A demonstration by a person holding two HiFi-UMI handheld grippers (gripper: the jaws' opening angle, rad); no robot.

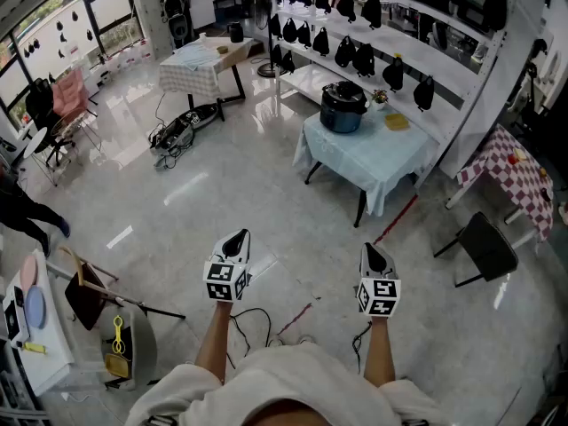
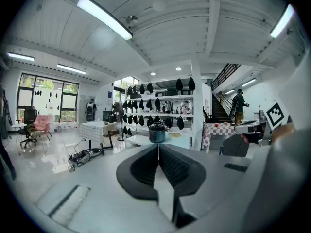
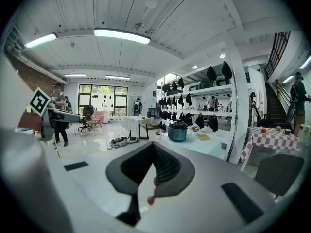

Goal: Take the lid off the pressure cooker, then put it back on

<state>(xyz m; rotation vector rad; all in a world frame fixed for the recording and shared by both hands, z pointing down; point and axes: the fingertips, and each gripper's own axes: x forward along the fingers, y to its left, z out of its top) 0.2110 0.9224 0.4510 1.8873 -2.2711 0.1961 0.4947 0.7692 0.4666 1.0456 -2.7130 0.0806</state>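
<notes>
Blue tablecloth (image 1: 395, 160), cooker (image 1: 343, 107) near corner, wide floor (image 1: 257, 198)

Head view: high up on the person's head, steeply down and forward over left gripper (image 1: 236, 238) and right gripper (image 1: 374, 252). Floor near, pressure cooker (image 1: 343, 106) on blue-clothed table (image 1: 377, 162) well ahead. Gripper views: low, near level, each along its own jaws, facing that cooker from far off. All three share cooker, table, shelving (image 1: 417, 63). Each gripper view catches the other gripper at its edge.
</notes>
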